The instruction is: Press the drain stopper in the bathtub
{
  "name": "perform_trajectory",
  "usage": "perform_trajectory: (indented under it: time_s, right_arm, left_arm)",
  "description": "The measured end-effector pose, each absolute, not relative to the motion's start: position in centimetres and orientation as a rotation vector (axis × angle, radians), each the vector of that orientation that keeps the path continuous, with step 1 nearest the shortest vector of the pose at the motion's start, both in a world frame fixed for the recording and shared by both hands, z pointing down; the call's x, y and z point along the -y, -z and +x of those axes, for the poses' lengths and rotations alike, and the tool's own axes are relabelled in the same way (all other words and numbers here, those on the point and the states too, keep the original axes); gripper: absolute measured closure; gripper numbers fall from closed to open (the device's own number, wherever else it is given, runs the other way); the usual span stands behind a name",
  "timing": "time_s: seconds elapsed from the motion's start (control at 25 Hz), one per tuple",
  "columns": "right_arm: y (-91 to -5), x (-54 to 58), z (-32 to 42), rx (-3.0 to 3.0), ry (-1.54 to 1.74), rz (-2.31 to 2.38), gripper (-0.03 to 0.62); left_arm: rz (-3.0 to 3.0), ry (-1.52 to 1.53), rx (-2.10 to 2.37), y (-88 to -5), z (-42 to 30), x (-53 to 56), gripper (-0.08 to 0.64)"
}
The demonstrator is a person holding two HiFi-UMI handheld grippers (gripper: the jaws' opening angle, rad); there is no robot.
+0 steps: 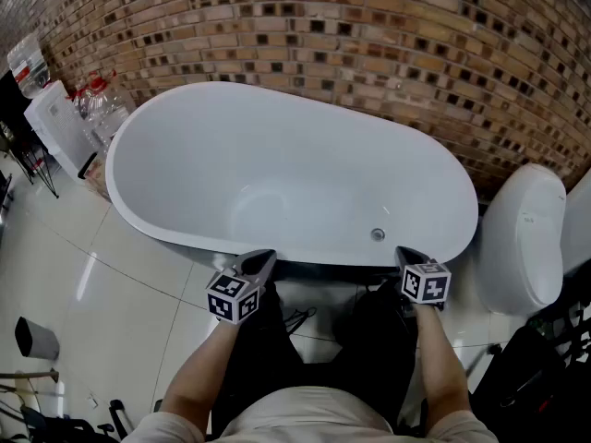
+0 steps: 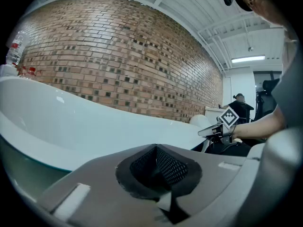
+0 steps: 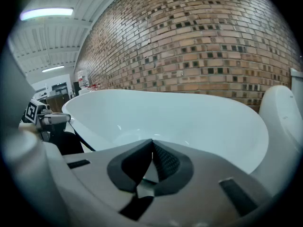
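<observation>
left gripper [image 1: 260,259], right gripper [image 1: 407,254]: jaws pressed together, empty | glossy oval bathtub [image 1: 231,146] | round drain stopper [image 1: 378,234], seemingly metal

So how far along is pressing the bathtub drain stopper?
Done: nothing that shows. In hand: the left tongs and right tongs are shut and empty, held by the bathtub near rim. Left: reach down to the drain stopper and press it.

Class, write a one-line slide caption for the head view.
Left gripper and right gripper, both shut, at the near rim of a white bathtub, drain stopper just beyond the right one.
</observation>
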State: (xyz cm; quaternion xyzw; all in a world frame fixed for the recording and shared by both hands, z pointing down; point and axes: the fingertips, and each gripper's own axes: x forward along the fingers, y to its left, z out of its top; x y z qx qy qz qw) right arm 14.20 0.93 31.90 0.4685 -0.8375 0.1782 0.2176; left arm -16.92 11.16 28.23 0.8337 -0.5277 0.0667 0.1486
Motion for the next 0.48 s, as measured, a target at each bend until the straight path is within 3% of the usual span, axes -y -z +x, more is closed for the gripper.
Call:
perform_trajectory:
  time_s: [0.48]
  right_arm:
    - [-33.1,-1.2,14.1,2.253,-0.495,1.314,0.577]
  left_arm:
    - [2.396,-0.207,1.480,-28.7,-17.2,-11.5,0.555]
